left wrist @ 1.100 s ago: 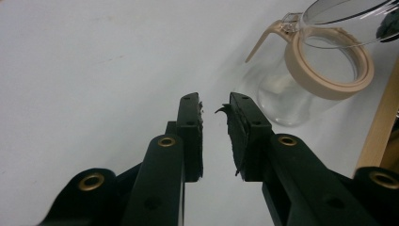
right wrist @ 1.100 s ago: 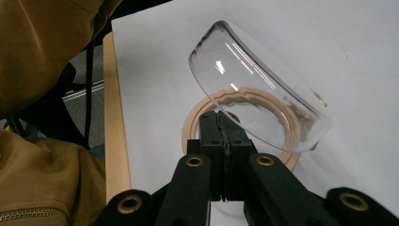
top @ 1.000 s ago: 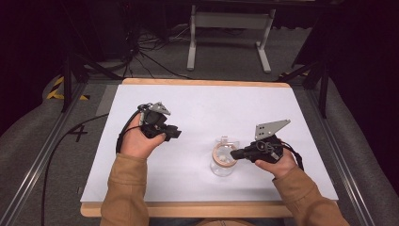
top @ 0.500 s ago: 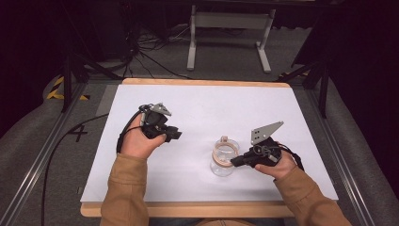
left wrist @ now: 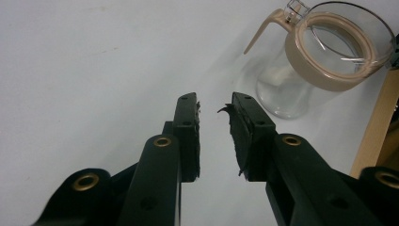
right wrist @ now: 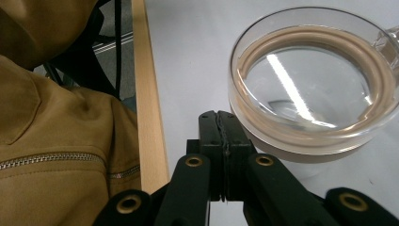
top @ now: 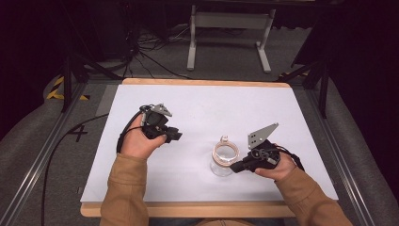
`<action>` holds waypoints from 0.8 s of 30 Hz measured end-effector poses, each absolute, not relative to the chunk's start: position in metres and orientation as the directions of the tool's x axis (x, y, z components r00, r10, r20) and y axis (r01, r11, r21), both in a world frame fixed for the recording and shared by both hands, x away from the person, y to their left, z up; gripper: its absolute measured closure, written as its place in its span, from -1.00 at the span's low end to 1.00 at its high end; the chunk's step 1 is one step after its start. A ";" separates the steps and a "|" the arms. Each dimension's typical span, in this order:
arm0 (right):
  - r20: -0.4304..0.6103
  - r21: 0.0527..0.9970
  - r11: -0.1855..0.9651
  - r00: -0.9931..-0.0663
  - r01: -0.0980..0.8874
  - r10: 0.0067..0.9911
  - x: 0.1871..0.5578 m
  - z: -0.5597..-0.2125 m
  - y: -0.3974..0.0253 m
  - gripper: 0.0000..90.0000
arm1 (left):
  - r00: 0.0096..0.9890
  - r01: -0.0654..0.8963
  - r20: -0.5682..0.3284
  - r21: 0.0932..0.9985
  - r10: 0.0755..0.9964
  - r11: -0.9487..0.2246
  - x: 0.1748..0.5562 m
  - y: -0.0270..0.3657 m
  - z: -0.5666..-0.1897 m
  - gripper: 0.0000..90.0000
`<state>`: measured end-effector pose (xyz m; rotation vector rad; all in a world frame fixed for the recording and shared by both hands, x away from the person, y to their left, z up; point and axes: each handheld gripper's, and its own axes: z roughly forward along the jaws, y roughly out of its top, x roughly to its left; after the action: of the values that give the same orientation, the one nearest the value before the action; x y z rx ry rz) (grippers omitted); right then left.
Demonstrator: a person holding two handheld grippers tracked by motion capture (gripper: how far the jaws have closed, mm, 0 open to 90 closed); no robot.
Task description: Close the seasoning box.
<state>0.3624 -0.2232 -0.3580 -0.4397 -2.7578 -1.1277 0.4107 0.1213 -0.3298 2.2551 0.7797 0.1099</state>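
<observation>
My right gripper (right wrist: 221, 123) sits nearest to me, close to the wooden table edge (right wrist: 149, 94) and my tan sleeve (right wrist: 56, 155). Its jaws are pressed together with nothing between them, tips just beside the tan-rimmed lid (right wrist: 313, 75) of the glass jar (top: 224, 158). I cannot tell whether they touch the rim. I judge this as the approach step: I am lined up at the jar but have no grip on it. Farther out on the white table (top: 202, 108), my left gripper (top: 173, 135) hangs well apart from the jar, jaws parted and empty, pointing toward it. Next I would need to part the right jaws and set them over the rim or the lid's handle (left wrist: 263, 29), while the left comes in to steady the glass body.
</observation>
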 end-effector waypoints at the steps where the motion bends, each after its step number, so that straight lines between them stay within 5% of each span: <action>1: 0.223 0.665 0.680 -0.951 0.310 0.215 0.362 -0.358 -0.223 0.99 | 0.812 0.502 -0.147 0.669 0.564 -0.548 0.411 0.122 -0.329 0.61; 14: 0.125 0.777 0.566 -0.949 0.275 0.289 0.363 -0.329 -0.241 0.98 | 0.798 0.504 -0.138 0.686 0.586 -0.525 0.405 0.124 -0.330 0.61; 24: 0.081 0.825 0.467 -0.885 0.318 0.458 0.384 -0.315 -0.282 0.66 | 0.775 0.529 -0.149 0.684 0.614 -0.502 0.403 0.134 -0.335 0.54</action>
<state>0.3843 -0.2817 -0.3147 -0.7514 -2.8176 -1.5309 0.4029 0.1336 -0.3348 2.2148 0.8470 0.1456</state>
